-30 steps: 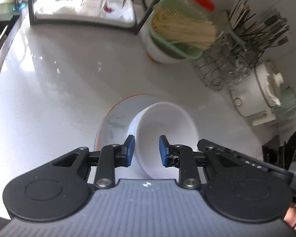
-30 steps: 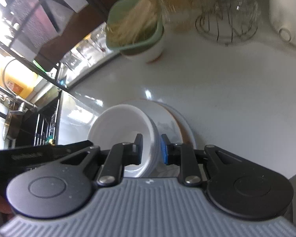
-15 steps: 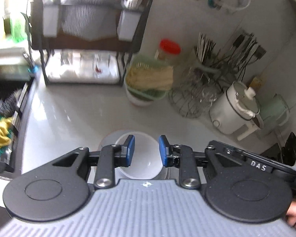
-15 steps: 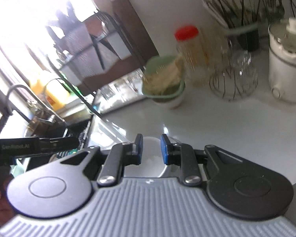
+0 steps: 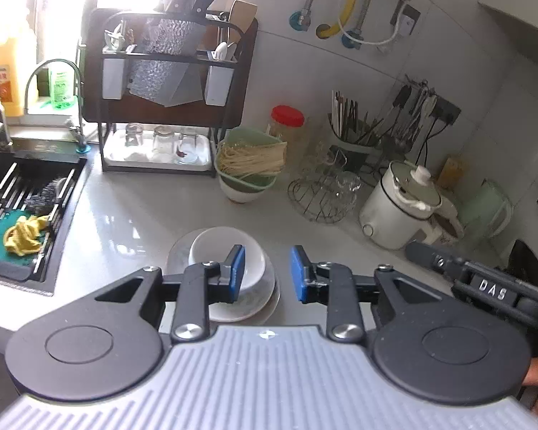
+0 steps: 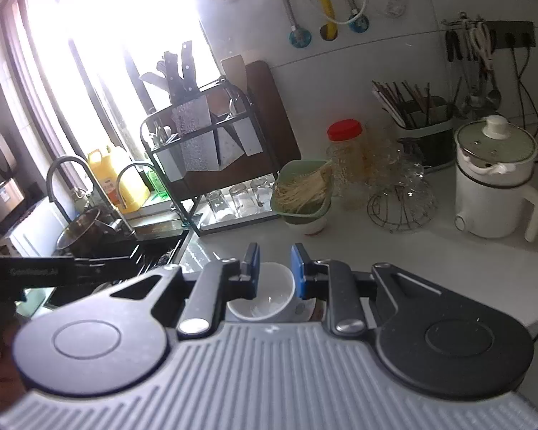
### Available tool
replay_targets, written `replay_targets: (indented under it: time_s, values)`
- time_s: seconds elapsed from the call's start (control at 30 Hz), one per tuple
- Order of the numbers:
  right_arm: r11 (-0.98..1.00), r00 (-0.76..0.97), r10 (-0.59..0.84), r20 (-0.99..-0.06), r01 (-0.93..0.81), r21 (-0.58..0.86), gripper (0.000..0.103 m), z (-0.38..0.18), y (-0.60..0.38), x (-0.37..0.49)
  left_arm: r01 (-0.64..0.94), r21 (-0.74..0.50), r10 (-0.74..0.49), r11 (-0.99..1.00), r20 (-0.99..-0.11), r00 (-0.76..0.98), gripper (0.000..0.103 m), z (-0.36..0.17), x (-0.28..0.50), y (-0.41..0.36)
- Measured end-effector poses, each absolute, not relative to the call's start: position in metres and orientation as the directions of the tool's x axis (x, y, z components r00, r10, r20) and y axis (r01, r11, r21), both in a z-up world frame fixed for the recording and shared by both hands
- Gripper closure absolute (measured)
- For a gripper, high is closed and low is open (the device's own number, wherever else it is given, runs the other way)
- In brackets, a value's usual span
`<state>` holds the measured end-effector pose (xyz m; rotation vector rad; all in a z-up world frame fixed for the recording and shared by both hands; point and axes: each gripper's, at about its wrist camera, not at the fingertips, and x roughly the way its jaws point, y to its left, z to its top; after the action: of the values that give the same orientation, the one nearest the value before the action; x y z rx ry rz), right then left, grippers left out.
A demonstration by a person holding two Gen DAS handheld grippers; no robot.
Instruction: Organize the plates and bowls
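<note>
countertop [image 5: 132, 222]: one white bowl [image 5: 215, 254] atop two stacked plates [image 5: 258, 304].

We see daylight from the window [image 6: 125, 18] blown out to white, glare on the surface [image 5: 125, 222], and edges bent by fisheye.

white bowl [image 5: 226, 256] | upright, empty | on stacked plates [image 5: 249, 306] (orange-rimmed one lowest) | grey countertop [image 5: 132, 222]
</note>
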<state>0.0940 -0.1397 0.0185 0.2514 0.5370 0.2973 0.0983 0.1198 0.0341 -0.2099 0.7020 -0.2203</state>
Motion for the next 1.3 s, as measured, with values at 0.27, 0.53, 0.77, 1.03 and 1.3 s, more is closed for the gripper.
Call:
replay_targets:
  time_s: [0.27,0.53,0.77,1.03,1.3]
  values:
    - [0.946,0.842,0.297,-0.450,-0.195,0.260,0.073,0.010,-0.145,0.049,0.131,-0.224,-0.247,0.966,-0.637,0.731,0.058,0.015,0.050,0.108]
    - [0.954,0.855,0.273,-0.442,-0.180,0.241,0.043,-0.002,-0.154,0.022,0.081,-0.203,-0.195,0.976,-0.647,0.737,0.022,-0.002,0.026,0.103]
    - [0.965,0.866,0.238,-0.440,-0.158,0.211,0.028,-0.009,-0.161,0.007,0.063,-0.200,-0.181,0.978,-0.652,0.736,0.012,-0.011,0.016,0.100]
    - [0.963,0.868,0.235,-0.438,-0.147,0.224,0.013,-0.016,-0.165,0.000,0.062,-0.207,-0.183,0.976,-0.638,0.748,0.008,-0.009,0.010,0.095]
    - [0.960,0.869,0.243,-0.431,-0.153,0.234,0.013,-0.015,-0.166,-0.005,0.070,-0.198,-0.184,0.978,-0.644,0.743,0.006,-0.012,0.010,0.090]
